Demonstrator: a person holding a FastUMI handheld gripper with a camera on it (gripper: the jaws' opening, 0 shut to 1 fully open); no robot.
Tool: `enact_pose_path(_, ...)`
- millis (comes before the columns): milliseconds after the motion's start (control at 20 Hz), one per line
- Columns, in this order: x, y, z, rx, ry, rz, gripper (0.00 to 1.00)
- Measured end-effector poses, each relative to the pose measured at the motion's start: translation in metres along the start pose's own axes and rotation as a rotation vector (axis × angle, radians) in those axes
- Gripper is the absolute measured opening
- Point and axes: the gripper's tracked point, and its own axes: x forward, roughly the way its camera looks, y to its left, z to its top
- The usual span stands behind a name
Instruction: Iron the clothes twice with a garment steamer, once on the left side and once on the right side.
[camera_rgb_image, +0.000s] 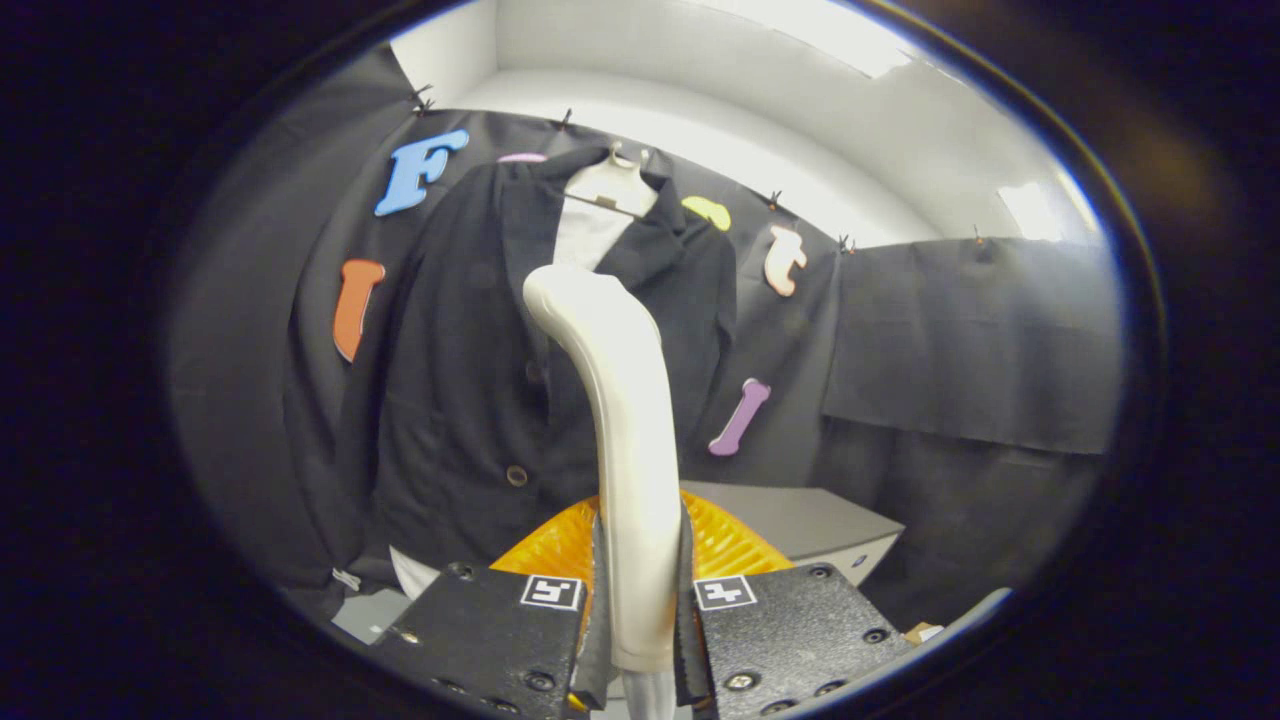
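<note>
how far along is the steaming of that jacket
Done: the gripper is shut on the white curved garment steamer, its fingers pressing its handle. In hand: its head is raised before the dark buttoned jacket on the hanger. Left: whether either side's pass is done cannot be told.

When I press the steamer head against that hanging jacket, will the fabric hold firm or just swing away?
Likely it gives. The dark jacket hangs from a single hanger against the cloth wall, so it may sway or bunch. Its front looks soft and draped, probably floppy. The steamer, clamped in the gripper, looks rigid and smooth.
</note>
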Motion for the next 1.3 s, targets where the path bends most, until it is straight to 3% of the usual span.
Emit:
enact_pose_path(350, 0.021, 0.031, 0.130, 0.008, -0.181, -0.052, 0.28)
enact_pose_path(800, 0.080, 0.070, 0.212, -0.097, -0.268, -0.114, 0.28)
enact_pose_path(1000, 0.097, 0.083, 0.212, -0.169, -0.296, -0.136, 0.28)
enact_pose_path(1300, 0.102, 0.091, 0.156, -0.253, -0.235, -0.131, 0.28)
